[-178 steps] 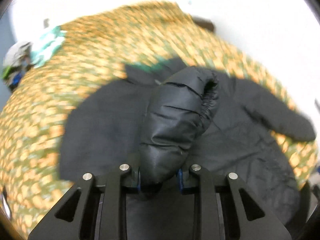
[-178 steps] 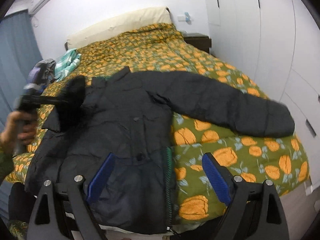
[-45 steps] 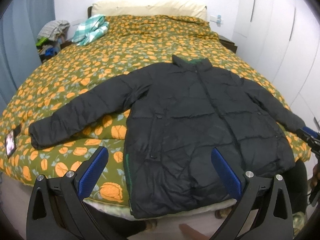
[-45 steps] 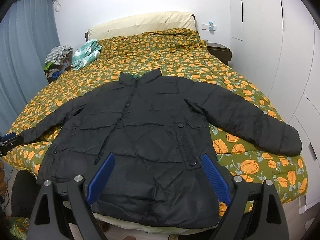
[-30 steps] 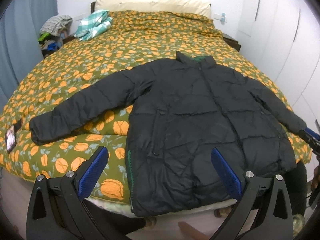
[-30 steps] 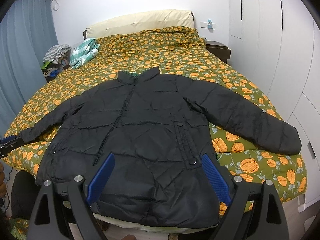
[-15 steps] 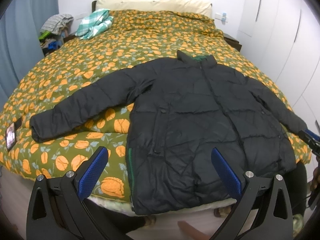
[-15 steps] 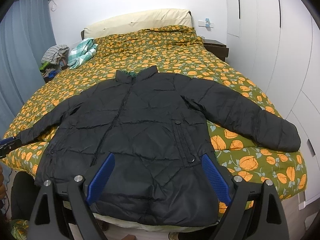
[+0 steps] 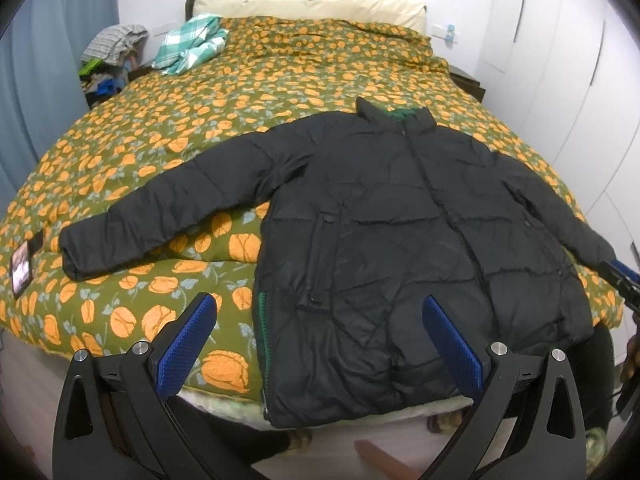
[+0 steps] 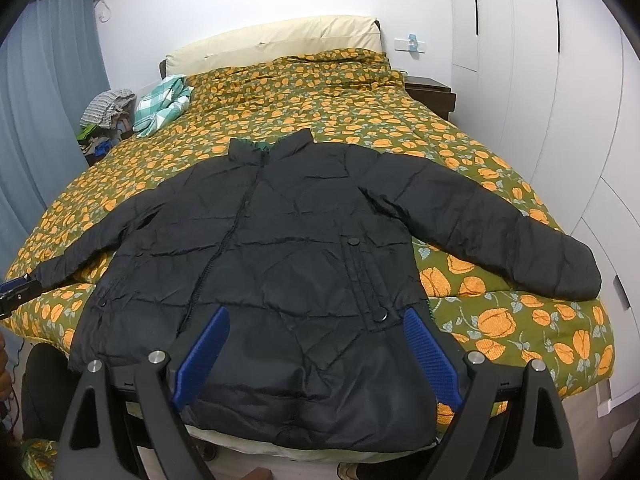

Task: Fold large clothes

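two grippers hang over the foot of the bed, both with blue pads spread wide and nothing between them: the left gripper (image 9: 320, 340) and the right gripper (image 10: 316, 354). around them, a green checked cloth (image 9: 190, 42) lies near the pillows (image 9: 308, 2), well apart from the coat, and a heap of clothes (image 9: 110, 60) sits beside the bed next to a blue curtain (image 10: 44, 120). a small dark card (image 9: 22, 266) rests on the bedspread (image 9: 240, 80) just beyond the cuff of one sleeve. white wardrobe doors (image 10: 540, 60) line the far side, with a dark nightstand (image 10: 432, 94) by the headboard. nothing lies on top of the coat. the black puffer coat (image 9: 400, 240) is spread flat, front up, on the near half of the bed, closed down the middle. its long axis runs from the foot toward the pillows, collar (image 10: 272, 146) pointing at the pillows and hem hanging slightly over the bed's edge. both sleeves stretch out sideways and slant toward the foot.
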{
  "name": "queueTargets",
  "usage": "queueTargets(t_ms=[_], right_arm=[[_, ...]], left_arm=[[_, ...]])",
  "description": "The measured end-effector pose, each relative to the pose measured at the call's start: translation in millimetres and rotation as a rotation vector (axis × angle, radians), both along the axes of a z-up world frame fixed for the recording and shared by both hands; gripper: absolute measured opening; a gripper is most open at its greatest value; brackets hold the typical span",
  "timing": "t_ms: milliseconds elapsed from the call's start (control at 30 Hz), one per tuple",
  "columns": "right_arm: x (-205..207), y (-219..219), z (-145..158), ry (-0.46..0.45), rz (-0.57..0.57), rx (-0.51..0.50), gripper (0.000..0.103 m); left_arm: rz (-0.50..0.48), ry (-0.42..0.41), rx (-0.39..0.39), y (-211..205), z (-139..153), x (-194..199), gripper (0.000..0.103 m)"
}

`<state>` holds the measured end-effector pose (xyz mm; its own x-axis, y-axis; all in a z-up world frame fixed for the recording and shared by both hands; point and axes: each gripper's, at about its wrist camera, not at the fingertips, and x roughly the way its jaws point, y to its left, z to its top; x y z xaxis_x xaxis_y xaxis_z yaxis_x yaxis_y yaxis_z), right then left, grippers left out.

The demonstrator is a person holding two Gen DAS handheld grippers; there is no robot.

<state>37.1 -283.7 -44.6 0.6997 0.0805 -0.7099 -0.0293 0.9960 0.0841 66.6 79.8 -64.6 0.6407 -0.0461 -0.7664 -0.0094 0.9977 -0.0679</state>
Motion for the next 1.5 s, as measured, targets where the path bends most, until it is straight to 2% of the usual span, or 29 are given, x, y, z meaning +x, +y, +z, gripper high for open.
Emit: queueTargets(t_ms=[533, 633, 767, 867, 967, 1067, 1167, 1300, 1367, 1433, 1467, 1500], right_arm=[[0, -11, -1, -0.002, -0.018, 0.013, 0.091], [-1, -28, 1, -0.036, -0.079, -0.016, 0.091], [7, -74, -2, -0.061, -0.169, -0.023, 0.091], [16, -139, -13, -0.032, -0.310, 0.076, 0.091], [11, -221, -27, -0.037, -0.511, 0.270, 0.091], [13, -279, -45, -0.042, -0.594, 0.418, 0.091], [25, -319, -71, -0.007, -0.659, 0.543, 0.091], [31, -364, -119, 0.050, -0.822, 0.784, 0.091], [33, -377, -138, 0.053, -0.912, 0.845, 0.091], [34, -385, -147, 0.002, -0.977, 0.862, 0.090], [37, -386, -146, -0.015, -0.985, 0.855, 0.083], [41, -387, -143, -0.031, -0.987, 0.823, 0.059]], left_arm=[[0.000, -0.004, 0.002, 0, 2, -1, 0.102], [0.001, -0.008, 0.004, 0, 3, -2, 0.102], [0.008, -0.017, -0.005, 4, 4, -3, 0.102], [0.013, -0.005, -0.009, 5, 1, 0, 0.102], [0.013, 0.006, -0.004, 3, 0, 1, 0.102], [0.003, 0.005, -0.001, -4, 3, 4, 0.102], [-0.015, 0.002, 0.007, -12, 6, 6, 0.102], [-0.043, -0.013, 0.035, -23, 13, 4, 0.102], [-0.047, -0.012, 0.041, -25, 14, 4, 0.102], [-0.042, -0.004, 0.040, -23, 13, 5, 0.102], [-0.039, -0.001, 0.040, -23, 12, 5, 0.102], [-0.034, 0.003, 0.038, -21, 12, 5, 0.102]])
